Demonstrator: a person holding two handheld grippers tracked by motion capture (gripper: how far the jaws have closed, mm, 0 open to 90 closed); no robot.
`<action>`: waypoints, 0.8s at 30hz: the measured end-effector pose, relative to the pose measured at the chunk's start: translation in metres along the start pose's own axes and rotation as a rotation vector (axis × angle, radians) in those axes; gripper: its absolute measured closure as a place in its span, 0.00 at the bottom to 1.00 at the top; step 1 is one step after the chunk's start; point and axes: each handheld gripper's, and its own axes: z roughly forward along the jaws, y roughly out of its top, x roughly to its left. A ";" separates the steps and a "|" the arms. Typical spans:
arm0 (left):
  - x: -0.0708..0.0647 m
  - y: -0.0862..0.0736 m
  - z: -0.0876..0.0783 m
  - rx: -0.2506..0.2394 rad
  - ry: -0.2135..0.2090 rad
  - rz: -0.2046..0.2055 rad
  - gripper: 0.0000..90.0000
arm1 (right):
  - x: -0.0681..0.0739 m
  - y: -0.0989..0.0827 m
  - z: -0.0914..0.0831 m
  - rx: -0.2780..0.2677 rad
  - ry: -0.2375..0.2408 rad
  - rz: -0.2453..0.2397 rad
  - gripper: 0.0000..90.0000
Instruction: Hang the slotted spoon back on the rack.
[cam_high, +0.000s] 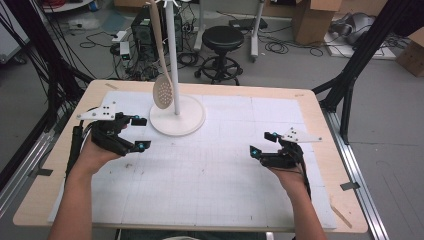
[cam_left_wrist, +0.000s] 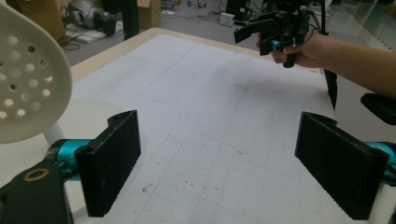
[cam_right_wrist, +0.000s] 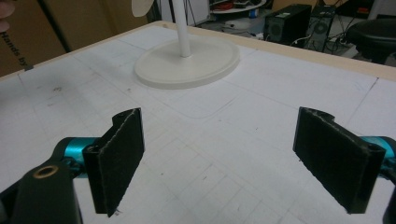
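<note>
Slotted spoon hangs on the white stand, far left of the desk. My left fingers (spread wide, nothing between) sit just beside it. Right fingers released too, well apart.

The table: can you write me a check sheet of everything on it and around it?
Surface: white gridded mat on a pale wooden table, a few dark specks.
Job's things: cream perforated spoon hanging on a white round-based stand.
Clutter: nothing seen.
Tongs: left tongs open, nothing between them, beside the stand; right tongs open, nothing between them.
Cables: black leads along each forearm.
Surroundings: black stool, cardboard boxes, computer tower, floor cables.
</note>
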 end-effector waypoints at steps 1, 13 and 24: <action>0.001 -0.001 -0.001 -0.008 0.002 -0.003 0.14 | 0.000 0.000 0.000 0.001 0.002 0.002 0.17; -0.004 -0.009 -0.004 -0.035 0.018 0.001 0.05 | 0.000 0.000 0.000 -0.001 0.002 -0.016 0.17; -0.004 -0.011 -0.003 -0.031 0.024 0.002 0.05 | 0.001 0.000 0.001 0.003 0.000 -0.019 0.17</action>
